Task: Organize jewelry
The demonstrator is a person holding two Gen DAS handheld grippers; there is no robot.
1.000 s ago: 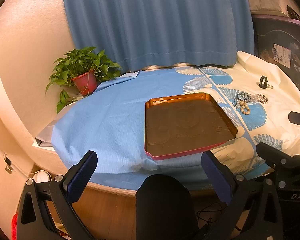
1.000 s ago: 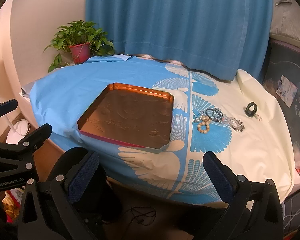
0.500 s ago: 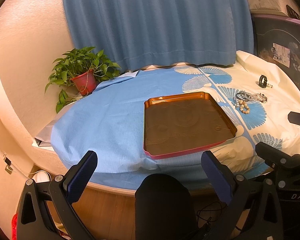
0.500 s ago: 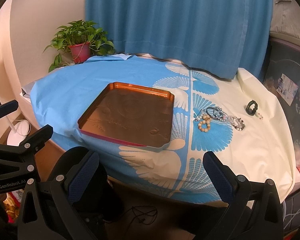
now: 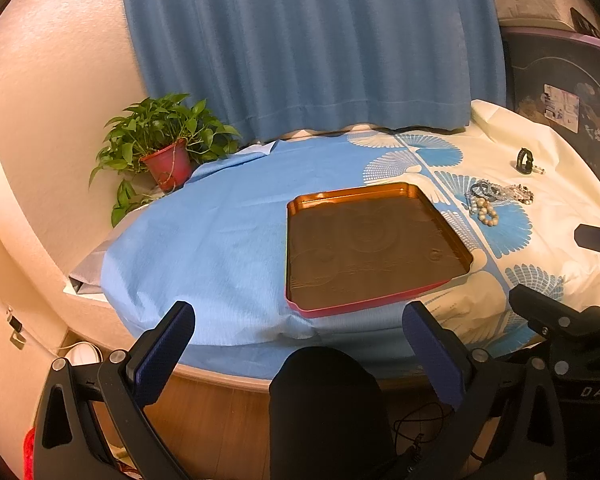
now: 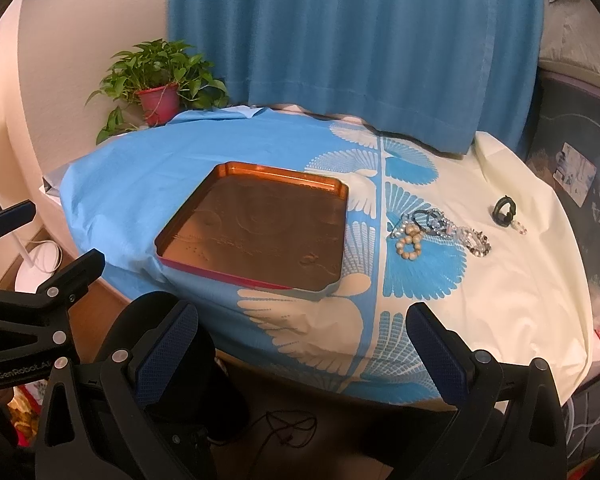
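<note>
One tray (image 6: 260, 236) mid-table, one tangled bracelet heap (image 6: 440, 232) at its 3 o'clock, one dark ring piece (image 6: 504, 210) further right, all apart; left gripper (image 5: 300, 344) and right gripper (image 6: 300, 340) spread wide, grasping nothing, off the table's near edge.

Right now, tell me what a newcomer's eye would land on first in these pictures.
The empty tray stands out first, sitting mid-table on the blue cloth. To its right a heap of bracelets lies on the patterned part of the cloth, with a dark ring apart beyond it. Both tongs, left and right, hang open at the near table edge, holding nothing.
</note>
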